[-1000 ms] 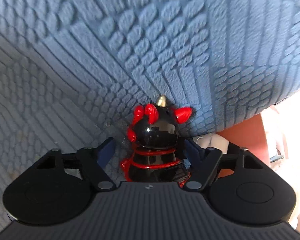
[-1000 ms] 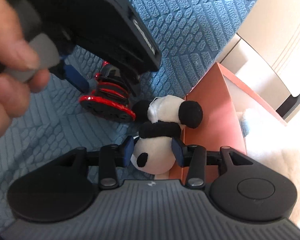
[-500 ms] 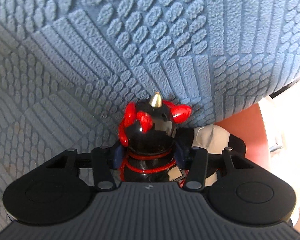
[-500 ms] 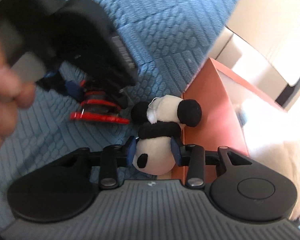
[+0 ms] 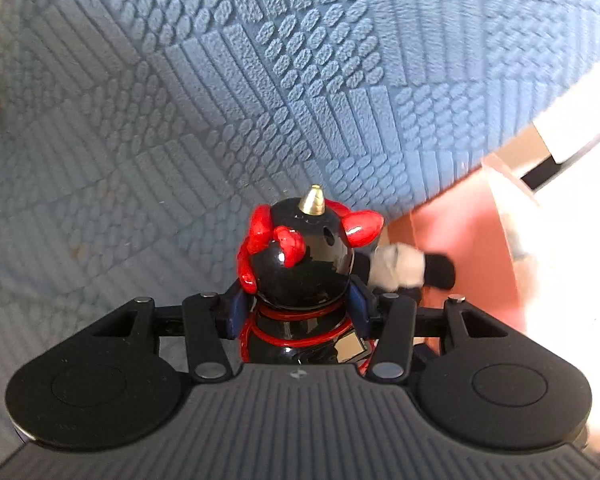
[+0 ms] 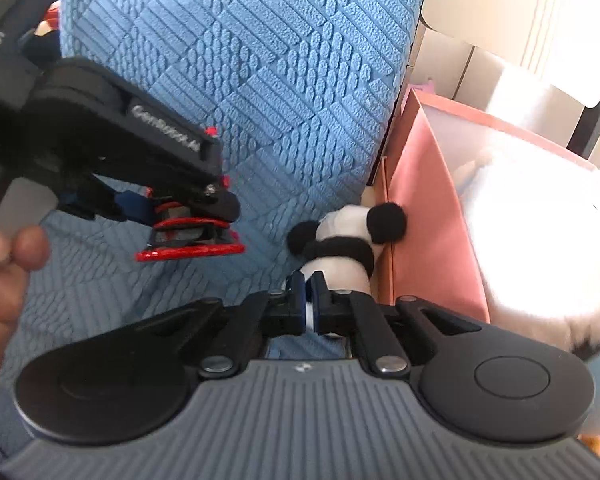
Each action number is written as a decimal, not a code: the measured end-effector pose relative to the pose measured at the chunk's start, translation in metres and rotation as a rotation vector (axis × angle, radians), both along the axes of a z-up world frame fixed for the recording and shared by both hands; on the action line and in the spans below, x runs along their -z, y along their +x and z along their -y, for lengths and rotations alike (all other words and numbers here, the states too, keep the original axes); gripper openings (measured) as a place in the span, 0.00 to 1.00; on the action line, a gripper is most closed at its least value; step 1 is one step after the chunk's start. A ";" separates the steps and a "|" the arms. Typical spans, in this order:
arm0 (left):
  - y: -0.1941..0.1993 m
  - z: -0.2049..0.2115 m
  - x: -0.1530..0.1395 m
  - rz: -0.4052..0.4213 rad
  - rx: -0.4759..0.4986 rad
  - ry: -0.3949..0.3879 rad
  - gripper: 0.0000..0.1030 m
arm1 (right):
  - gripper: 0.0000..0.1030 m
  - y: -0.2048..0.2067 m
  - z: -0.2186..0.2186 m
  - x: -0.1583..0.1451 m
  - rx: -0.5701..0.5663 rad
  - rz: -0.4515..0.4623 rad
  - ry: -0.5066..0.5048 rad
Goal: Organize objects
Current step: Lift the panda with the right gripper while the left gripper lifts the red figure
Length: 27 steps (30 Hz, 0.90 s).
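Now the left tongs [image 5: 298, 308] are clamping a glossy black figurine [image 5: 300, 264] around its body, its round head carrying red horns and a small gold spike. In the right view its red‑rimmed base [image 6: 190, 250] is hanging clear above the blue textured cover [image 6: 260, 60]. The right tongs [image 6: 308, 300] are pinching narrow on the lower end of a small black‑and‑white panda plush [image 6: 346, 236], which is sitting against the side of an orange box [image 6: 428, 216]. Something white and fluffy [image 6: 532, 240] is filling the box, and pale furniture [image 6: 500, 20] is standing behind it.
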State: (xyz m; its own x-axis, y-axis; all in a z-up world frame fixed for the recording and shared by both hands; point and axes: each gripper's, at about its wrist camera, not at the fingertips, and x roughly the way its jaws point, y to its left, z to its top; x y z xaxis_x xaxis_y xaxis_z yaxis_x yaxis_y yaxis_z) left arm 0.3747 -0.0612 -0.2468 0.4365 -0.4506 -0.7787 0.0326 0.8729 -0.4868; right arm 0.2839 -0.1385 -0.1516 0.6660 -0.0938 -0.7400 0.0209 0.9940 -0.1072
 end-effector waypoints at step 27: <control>-0.087 -0.066 -0.016 0.089 -0.129 0.187 0.54 | 0.54 0.027 -0.033 0.056 -0.130 -0.016 -0.486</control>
State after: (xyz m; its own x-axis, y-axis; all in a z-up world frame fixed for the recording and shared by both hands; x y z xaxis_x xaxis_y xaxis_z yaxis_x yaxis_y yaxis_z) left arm 0.2874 0.0049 -0.2305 0.5514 -0.2381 -0.7995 -0.0499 0.9473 -0.3165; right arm 0.3106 -0.1052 -0.2074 0.6842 -0.3468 -0.6415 -0.1053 0.8235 -0.5575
